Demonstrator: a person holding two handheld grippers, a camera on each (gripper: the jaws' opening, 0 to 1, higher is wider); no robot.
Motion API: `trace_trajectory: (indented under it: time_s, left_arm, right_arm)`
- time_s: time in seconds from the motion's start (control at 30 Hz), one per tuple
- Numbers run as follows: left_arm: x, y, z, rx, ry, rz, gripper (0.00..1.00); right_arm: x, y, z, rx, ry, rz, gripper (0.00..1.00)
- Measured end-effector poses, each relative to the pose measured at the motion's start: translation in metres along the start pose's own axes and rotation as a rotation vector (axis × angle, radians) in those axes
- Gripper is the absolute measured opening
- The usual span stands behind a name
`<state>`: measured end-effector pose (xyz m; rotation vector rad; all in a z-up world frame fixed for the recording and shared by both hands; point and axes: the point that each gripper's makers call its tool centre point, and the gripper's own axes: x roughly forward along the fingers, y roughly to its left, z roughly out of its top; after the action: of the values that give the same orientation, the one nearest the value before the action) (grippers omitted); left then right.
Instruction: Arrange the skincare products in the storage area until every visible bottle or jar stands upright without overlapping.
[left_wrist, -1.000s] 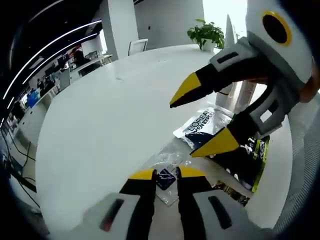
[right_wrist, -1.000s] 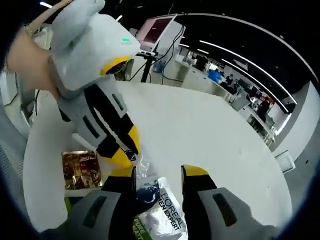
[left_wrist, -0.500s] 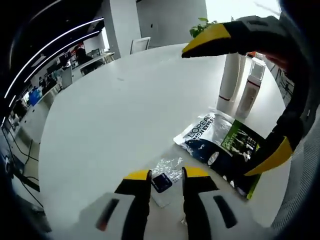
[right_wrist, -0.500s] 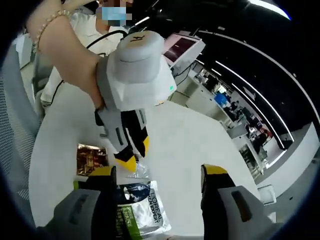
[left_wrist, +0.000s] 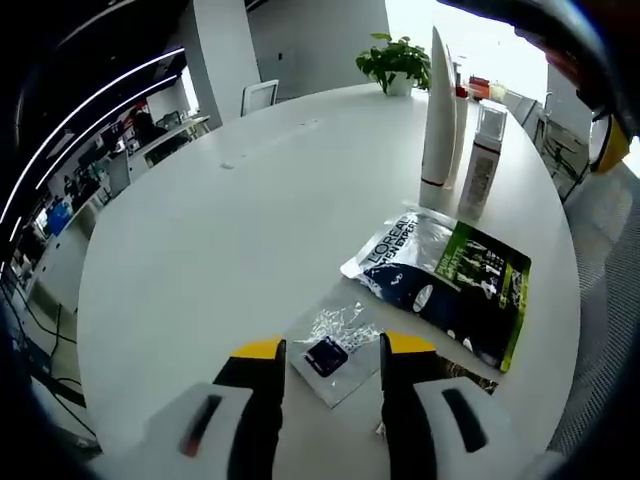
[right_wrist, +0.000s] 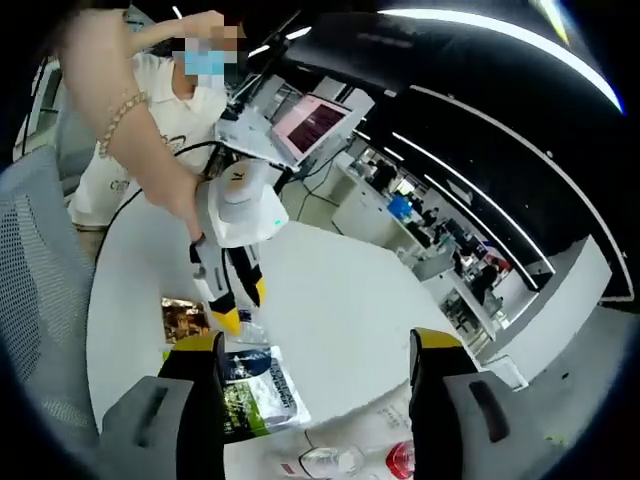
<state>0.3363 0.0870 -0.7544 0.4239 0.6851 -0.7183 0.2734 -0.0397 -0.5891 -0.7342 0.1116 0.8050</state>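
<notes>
A tall white bottle (left_wrist: 437, 95) and a shorter clear-capped bottle (left_wrist: 481, 150) stand upright at the far side of the round white table (left_wrist: 200, 220). In the right gripper view their tops (right_wrist: 325, 461) show at the bottom edge beside a red cap (right_wrist: 400, 460). A silver, blue and green L'Oreal pouch (left_wrist: 440, 275) (right_wrist: 250, 395) lies flat. My left gripper (left_wrist: 333, 348) (right_wrist: 240, 308) is open, its jaws either side of a small clear sachet (left_wrist: 325, 355) on the table. My right gripper (right_wrist: 318, 342) is wide open, high above the table; one yellow fingertip (left_wrist: 612, 150) shows at the right edge.
A gold foil sachet (right_wrist: 183, 318) lies next to the pouch. A potted plant (left_wrist: 395, 60) stands at the table's far edge. A mesh chair (right_wrist: 40, 290) is by the table, and a person (right_wrist: 150, 150) holds the left gripper. A monitor (right_wrist: 310, 125) stands behind.
My right gripper has lifted up and away from the pouch, and its jaws have spread wider. The left gripper's jaws have opened wider around the small sachet.
</notes>
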Motion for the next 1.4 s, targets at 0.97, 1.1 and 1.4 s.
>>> trace_trajectory:
  time_s: [0.97, 1.1, 1.4]
  left_arm:
    - [0.004, -0.006, -0.004, -0.087, -0.001, 0.020, 0.41]
    - [0.004, -0.005, -0.005, -0.093, -0.001, 0.023, 0.41]
    - [0.004, -0.005, -0.005, -0.106, -0.001, 0.031, 0.41]
  right_arm:
    - [-0.096, -0.032, -0.141, 0.622, 0.194, -0.218, 0.99]
    - [-0.098, -0.030, -0.143, 0.623, 0.204, -0.218, 0.99]
    - [-0.097, -0.026, -0.144, 0.639, 0.203, -0.215, 0.99]
